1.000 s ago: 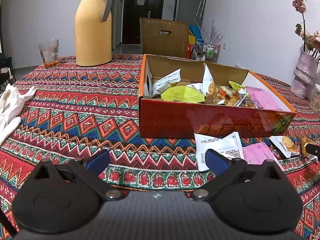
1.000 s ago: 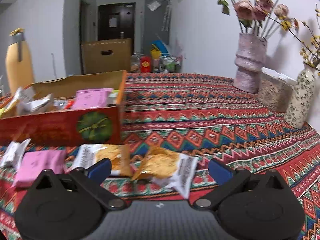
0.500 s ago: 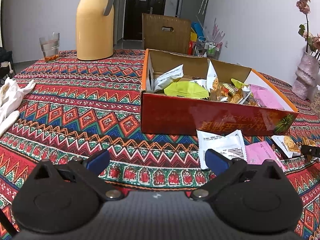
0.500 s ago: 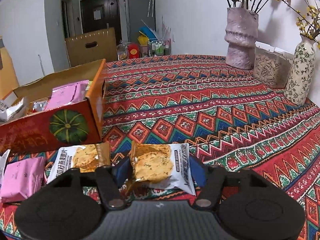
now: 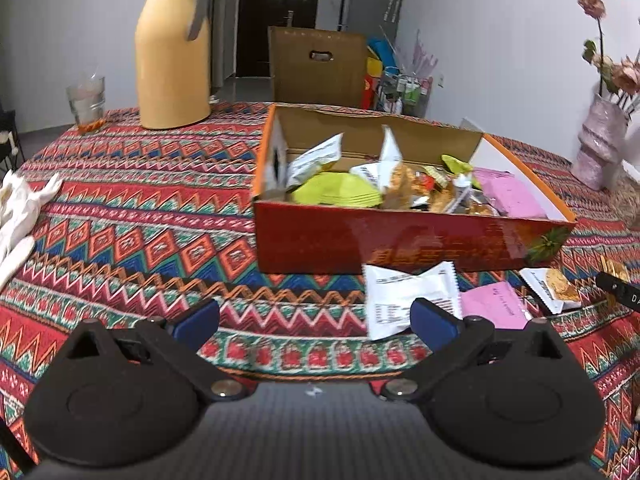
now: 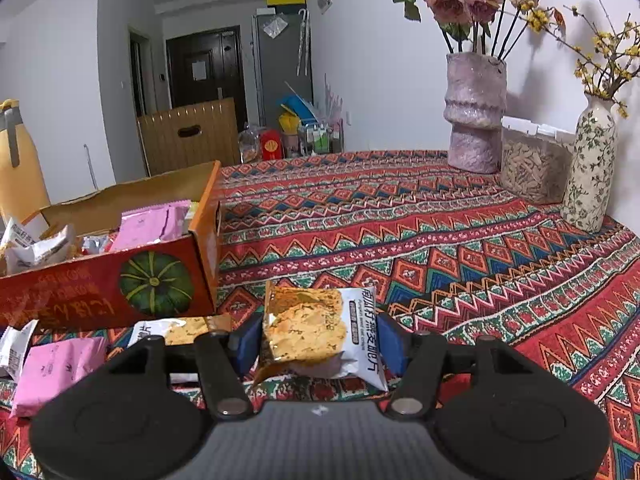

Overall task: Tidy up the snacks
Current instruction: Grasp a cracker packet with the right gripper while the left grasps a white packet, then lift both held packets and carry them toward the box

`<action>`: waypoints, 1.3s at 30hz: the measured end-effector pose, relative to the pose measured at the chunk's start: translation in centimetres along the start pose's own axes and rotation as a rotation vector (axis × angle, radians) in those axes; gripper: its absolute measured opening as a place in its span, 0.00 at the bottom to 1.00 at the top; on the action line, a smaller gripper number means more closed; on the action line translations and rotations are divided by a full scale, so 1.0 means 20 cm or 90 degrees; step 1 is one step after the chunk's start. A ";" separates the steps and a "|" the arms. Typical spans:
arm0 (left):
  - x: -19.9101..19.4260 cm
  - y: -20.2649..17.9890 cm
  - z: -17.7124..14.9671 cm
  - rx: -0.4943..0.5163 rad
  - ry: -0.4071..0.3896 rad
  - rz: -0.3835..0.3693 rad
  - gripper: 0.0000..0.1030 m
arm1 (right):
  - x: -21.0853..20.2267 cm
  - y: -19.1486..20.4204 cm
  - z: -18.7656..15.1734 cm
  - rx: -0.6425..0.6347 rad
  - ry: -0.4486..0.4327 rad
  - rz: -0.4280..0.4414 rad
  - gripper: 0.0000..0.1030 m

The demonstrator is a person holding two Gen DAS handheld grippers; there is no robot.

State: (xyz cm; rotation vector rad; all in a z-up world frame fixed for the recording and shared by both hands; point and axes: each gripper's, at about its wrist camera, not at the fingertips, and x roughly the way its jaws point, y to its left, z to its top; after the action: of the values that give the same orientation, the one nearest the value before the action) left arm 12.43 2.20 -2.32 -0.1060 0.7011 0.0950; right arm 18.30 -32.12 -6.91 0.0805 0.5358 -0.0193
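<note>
Snack packet (image 6: 316, 332), white wrapper, golden biscuit picture

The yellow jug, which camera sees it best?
The left wrist view: the whole yellow jug stands on the tablecloth, grey lid and handle showing. The right wrist view catches only a sliver of it at the left edge.

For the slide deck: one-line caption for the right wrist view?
Right tongs shut on an oat-crisp packet beside the red snack box.

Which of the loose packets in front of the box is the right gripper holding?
The gold-and-white cracker packet, clamped in the right gripper and tilted up. Its twin and the pink packet lie flat on the tablecloth to its left.
</note>
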 end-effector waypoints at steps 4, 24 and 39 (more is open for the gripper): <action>0.04 -0.09 0.04 0.008 0.015 -0.002 1.00 | -0.02 -0.01 0.00 0.005 -0.018 0.002 0.58; 0.33 -0.28 0.02 0.000 0.050 -0.028 0.94 | -0.07 -0.01 -0.02 0.006 -0.045 0.018 0.60; 0.26 -0.23 0.03 -0.017 0.043 -0.096 0.55 | -0.06 0.00 -0.02 0.000 -0.048 0.012 0.60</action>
State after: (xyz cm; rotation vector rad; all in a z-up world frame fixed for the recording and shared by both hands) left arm 17.31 -2.01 -4.98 -0.1872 0.7576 -0.0439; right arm 17.00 -32.09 -6.59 0.0851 0.4589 -0.0041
